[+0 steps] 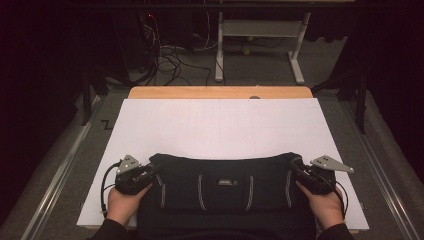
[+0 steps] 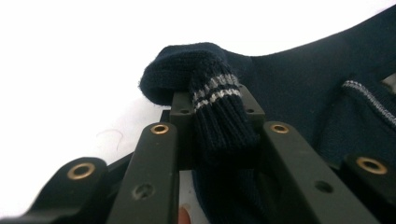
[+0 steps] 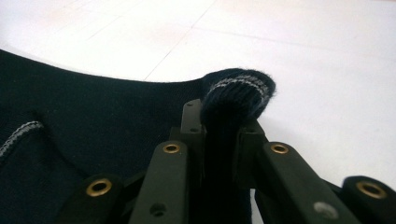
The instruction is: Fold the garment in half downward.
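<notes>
- While my two hands sit at the near edge, the dark knit garment [image 1: 225, 187] lies flat between them on the white sheet [image 1: 220, 127], spread from 9 to 3 o'clock
- My left gripper [image 1: 150, 171] has its jaws closed on the garment's left corner, a ribbed fold with two grey stripes
- My right gripper [image 1: 298, 172] is clamped on the right corner, the striped edge bulging over the tips
- The sheet covers most of a wooden table [image 1: 220, 92], bare wood showing at 12 o'clock
- Beyond it: grey carpet [image 1: 260, 70], tangled cables [image 1: 167, 60], and a white table frame [image 1: 260, 30] in a dim room
</notes>
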{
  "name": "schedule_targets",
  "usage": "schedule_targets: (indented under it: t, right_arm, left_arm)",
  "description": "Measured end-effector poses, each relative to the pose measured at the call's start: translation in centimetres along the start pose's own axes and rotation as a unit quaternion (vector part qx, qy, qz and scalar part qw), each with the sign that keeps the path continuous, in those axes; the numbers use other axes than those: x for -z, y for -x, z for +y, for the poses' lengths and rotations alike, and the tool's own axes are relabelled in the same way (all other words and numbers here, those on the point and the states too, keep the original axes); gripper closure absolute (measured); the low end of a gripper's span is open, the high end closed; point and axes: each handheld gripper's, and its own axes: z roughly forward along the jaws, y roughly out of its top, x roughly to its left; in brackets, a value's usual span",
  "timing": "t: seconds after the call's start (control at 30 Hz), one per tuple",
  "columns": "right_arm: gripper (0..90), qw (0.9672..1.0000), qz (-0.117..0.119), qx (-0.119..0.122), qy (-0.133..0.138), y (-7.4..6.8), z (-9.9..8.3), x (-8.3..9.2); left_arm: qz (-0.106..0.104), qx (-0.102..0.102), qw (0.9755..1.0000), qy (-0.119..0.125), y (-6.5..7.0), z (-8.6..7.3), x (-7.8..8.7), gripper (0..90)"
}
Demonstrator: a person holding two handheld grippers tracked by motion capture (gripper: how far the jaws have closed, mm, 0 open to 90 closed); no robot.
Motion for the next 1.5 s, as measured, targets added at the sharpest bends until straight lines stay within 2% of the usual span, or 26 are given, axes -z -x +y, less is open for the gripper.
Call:
schedule_targets:
  t: [0.13, 0.27, 0.5, 0.67, 0.77, 1.1, 1.2, 1.27, 1.33, 1.5]
  right_arm:
    - [79.3, 0.9998, -0.007, 0.014, 0.009, -0.1, 0.7, 0.0]
    - [79.5, 0.9997, -0.007, 0.017, 0.018, 0.1, 1.7, -0.1]
    - [79.4, 0.9988, -0.027, 0.012, 0.039, 1.0, 3.3, -0.8]
    - [79.4, 0.9983, -0.035, 0.020, 0.043, 1.3, 4.2, -1.5]
    - [79.4, 0.9979, -0.043, 0.023, 0.043, 1.5, 5.1, -2.2]
    - [79.4, 0.9964, -0.063, 0.032, 0.047, 1.8, 7.2, -3.8]
    - [79.4, 0.9958, -0.067, 0.035, 0.050, 1.9, 7.7, -4.1]
    - [79.4, 0.9950, -0.073, 0.035, 0.059, 2.2, 8.5, -4.5]
    - [79.3, 0.9949, -0.073, 0.029, 0.063, 2.4, 9.1, -4.8]
    - [79.2, 0.9937, -0.082, 0.039, 0.065, 2.5, 10.0, -5.4]
  left_arm:
    - [0.006, -0.009, 0.9999, 0.001, -0.1, 0.5, -0.1, 72.2]
    - [0.012, -0.001, 0.9999, 0.007, -0.6, 1.6, -0.6, 72.3]
    - [0.030, 0.005, 0.9995, 0.008, -1.4, 3.2, -1.8, 72.3]
    - [0.041, 0.002, 0.9991, 0.009, -2.0, 4.5, -2.4, 72.3]
    - [0.047, -0.007, 0.9989, 0.002, -2.3, 5.3, -2.9, 72.3]
    - [0.067, -0.010, 0.9977, 0.008, -3.4, 8.0, -3.8, 72.2]
    - [0.075, -0.008, 0.9970, 0.018, -3.7, 8.6, -4.0, 72.2]
    - [0.080, 0.004, 0.9964, 0.029, -4.2, 9.2, -4.2, 72.2]
    - [0.082, 0.005, 0.9962, 0.031, -4.3, 9.4, -4.4, 72.1]
    - [0.087, 0.013, 0.9957, 0.028, -4.7, 9.9, -5.1, 72.0]
